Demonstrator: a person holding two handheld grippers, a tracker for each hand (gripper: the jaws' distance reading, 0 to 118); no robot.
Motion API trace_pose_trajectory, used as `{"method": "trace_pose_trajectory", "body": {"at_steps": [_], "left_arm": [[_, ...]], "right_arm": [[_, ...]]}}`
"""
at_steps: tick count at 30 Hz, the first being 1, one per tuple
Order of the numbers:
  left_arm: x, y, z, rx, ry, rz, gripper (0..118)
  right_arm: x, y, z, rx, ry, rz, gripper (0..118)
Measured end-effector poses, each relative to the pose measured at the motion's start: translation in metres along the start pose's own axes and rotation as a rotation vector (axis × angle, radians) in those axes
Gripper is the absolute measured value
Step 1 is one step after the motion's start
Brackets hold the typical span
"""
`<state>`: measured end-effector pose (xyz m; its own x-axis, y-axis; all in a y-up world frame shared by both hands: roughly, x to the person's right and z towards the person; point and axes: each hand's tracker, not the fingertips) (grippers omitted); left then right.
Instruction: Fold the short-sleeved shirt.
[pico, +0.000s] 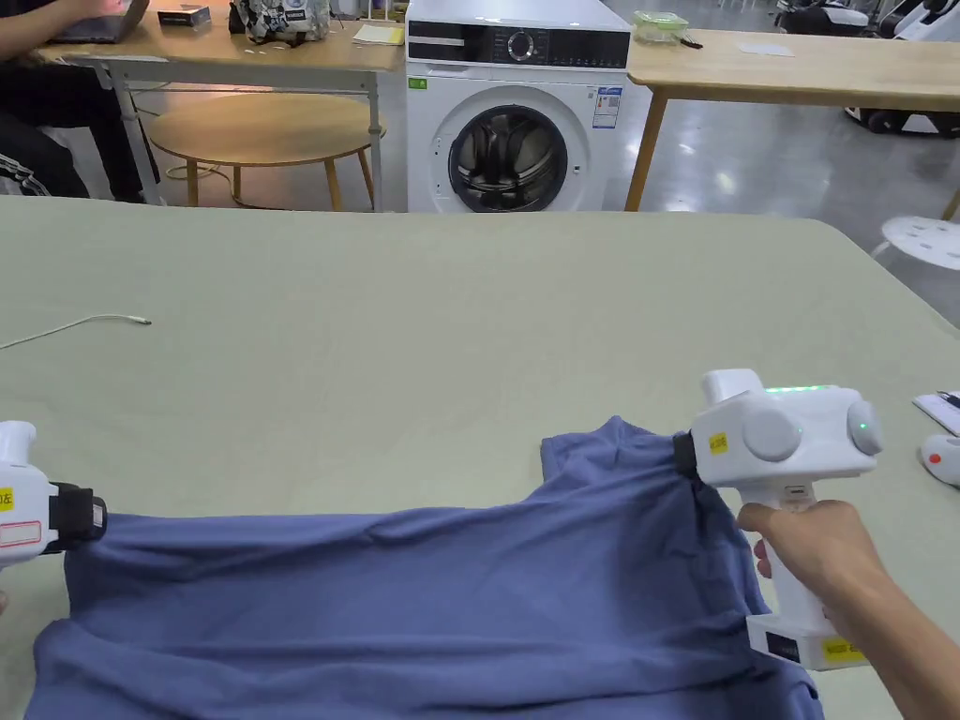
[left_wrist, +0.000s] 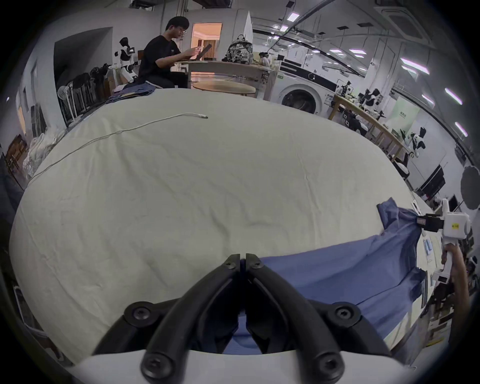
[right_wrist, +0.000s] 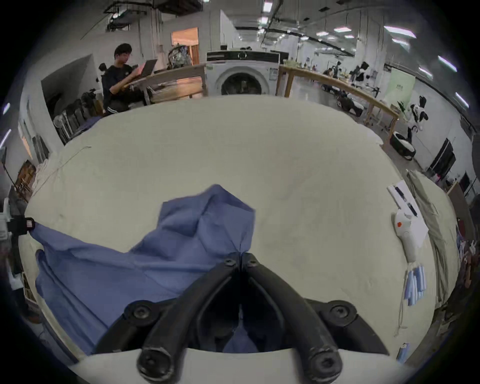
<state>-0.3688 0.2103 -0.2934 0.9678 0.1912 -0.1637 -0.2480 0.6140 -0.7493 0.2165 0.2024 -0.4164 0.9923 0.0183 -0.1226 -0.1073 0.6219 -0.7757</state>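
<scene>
1. Shirt (pico: 422, 600), blue, short-sleeved, spread at near edge of table (pico: 469, 309), pulled taut between both grippers; one sleeve sticks up beside right gripper.
2. Left gripper (left_wrist: 241, 259): jaws closed together, pinching shirt's left edge.
3. Right gripper (right_wrist: 241, 257): jaws closed, clamping shirt fabric; hand (pico: 816, 553) holds its handle.
4. White cable (pico: 84, 325) lies far left on table, well apart from shirt.
5. Washing machine (pico: 516, 112) behind table.

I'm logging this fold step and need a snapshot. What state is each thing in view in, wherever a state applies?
Blue shirt: unfolded, stretched between both claws, lower part on the table.
Left claw: shut on the shirt's edge.
Right claw: shut on the shirt near a bunched sleeve.
Washing machine: door closed.
White cable: loose on the table, end unplugged.
Laptop: open, in use.
</scene>
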Motion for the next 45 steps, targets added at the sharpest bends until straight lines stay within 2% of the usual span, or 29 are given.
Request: {"method": "trace_pose_trajectory", "body": {"at_steps": [8,16,22,28,35,41,43,44,45], "left_arm": [[-0.006,-0.020,0.059,0.073,-0.025,-0.006,0],[-0.015,-0.060,0.093,0.067,-0.047,-0.012,0],[-0.024,-0.100,0.083,-0.061,-0.043,-0.026,0],[-0.029,-0.134,0.072,-0.164,-0.023,-0.026,0],[-0.026,-0.156,0.046,-0.256,0.033,-0.077,0],[-0.028,-0.159,0.041,-0.247,0.042,-0.045,0],[-0.029,-0.154,0.044,-0.250,0.039,-0.036,0],[-0.028,-0.151,0.047,-0.254,0.039,-0.033,4],[-0.027,-0.147,0.050,-0.247,0.036,-0.028,15]], "right_arm": [[0.011,-0.041,0.085,0.060,0.019,-0.031,0],[0.003,-0.091,0.139,0.044,0.007,0.047,0],[0.000,-0.136,0.128,-0.083,-0.019,0.125,0],[0.005,-0.174,0.108,-0.191,-0.044,0.122,0],[0.009,-0.187,0.080,-0.230,-0.065,0.128,0],[0.010,-0.190,0.066,-0.244,-0.075,0.128,0],[0.010,-0.183,0.073,-0.246,-0.074,0.124,9],[0.010,-0.179,0.077,-0.243,-0.076,0.120,21],[0.009,-0.174,0.084,-0.226,-0.092,0.115,47]]}}
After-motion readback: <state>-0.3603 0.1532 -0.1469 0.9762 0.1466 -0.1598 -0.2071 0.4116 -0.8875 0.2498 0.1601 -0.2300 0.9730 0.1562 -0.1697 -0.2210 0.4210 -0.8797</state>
